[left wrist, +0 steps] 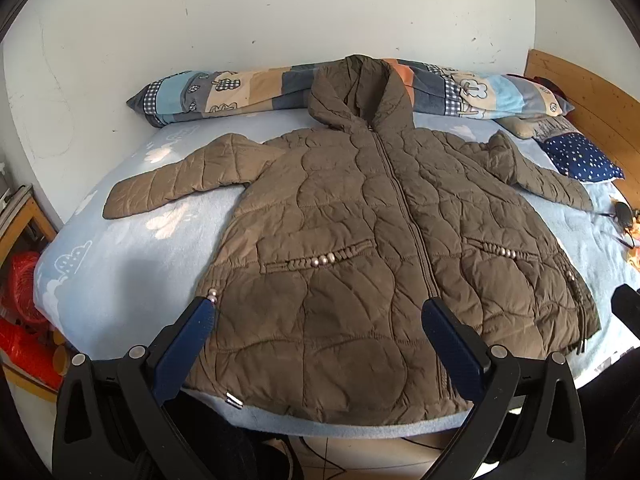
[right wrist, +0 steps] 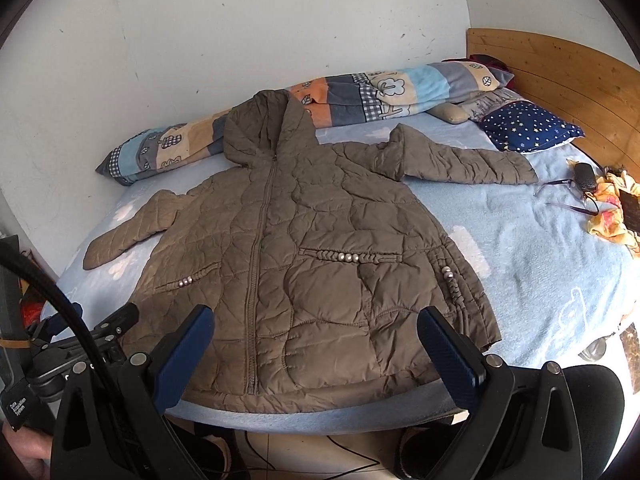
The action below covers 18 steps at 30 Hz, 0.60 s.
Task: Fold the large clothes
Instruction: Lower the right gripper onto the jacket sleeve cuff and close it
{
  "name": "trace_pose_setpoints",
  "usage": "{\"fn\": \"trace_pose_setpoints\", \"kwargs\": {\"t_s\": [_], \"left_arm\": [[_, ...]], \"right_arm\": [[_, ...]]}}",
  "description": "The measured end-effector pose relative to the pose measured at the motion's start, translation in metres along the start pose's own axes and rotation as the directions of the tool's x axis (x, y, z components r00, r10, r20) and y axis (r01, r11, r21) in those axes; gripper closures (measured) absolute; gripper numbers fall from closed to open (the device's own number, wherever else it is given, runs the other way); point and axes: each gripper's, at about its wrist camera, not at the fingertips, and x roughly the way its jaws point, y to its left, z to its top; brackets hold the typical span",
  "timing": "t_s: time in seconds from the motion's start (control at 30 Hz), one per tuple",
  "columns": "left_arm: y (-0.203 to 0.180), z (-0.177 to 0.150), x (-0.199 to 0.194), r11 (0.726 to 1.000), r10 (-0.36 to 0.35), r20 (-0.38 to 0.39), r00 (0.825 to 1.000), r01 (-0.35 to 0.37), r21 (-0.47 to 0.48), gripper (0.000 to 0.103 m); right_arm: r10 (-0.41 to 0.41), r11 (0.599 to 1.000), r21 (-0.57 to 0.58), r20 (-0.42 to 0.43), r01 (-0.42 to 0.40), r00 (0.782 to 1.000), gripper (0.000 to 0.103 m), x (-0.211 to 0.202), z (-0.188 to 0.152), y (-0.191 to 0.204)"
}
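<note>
A brown quilted hooded jacket (left wrist: 360,232) lies flat and zipped on the light blue bed, sleeves spread out to both sides, hood toward the wall. It also shows in the right wrist view (right wrist: 304,248). My left gripper (left wrist: 318,312) is open and empty, hovering above the jacket's lower left hem. My right gripper (right wrist: 316,322) is open and empty, above the jacket's lower right hem. The left gripper's body (right wrist: 100,332) shows at the left of the right wrist view.
A rolled patchwork blanket (right wrist: 360,92) lies along the wall behind the hood. A star-print pillow (right wrist: 528,128) and wooden headboard (right wrist: 560,72) are at right. Glasses, a dark case (right wrist: 584,178) and a yellow cloth (right wrist: 612,208) lie on the bed's right. Red baskets (left wrist: 20,320) stand left of the bed.
</note>
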Motion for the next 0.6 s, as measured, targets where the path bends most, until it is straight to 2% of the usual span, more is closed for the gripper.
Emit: {"fn": "trace_pose_setpoints", "kwargs": {"t_s": [0.07, 0.23, 0.4, 0.6], "left_arm": [[0.004, 0.013, 0.008, 1.000, 0.006, 0.022, 1.000, -0.005, -0.009, 0.000], [0.017, 0.058, 0.033, 0.996, 0.084, 0.097, 0.992, -0.083, -0.012, 0.000], [0.029, 0.101, 0.079, 0.992, 0.125, 0.124, 0.984, -0.122, -0.035, 0.000], [0.046, 0.137, 0.123, 0.981, 0.179, 0.134, 0.975, -0.167, -0.096, 0.000]], "right_arm": [[-0.014, 1.000, 0.021, 0.009, 0.014, 1.000, 0.000, 0.004, 0.009, -0.013], [-0.105, 0.990, 0.101, 0.077, 0.097, 0.992, 0.000, 0.003, 0.044, -0.058], [-0.214, 0.967, 0.165, 0.117, 0.194, 0.970, 0.000, 0.012, 0.080, -0.103], [-0.315, 0.942, 0.158, 0.127, 0.295, 0.941, 0.000, 0.054, 0.124, -0.138]]}}
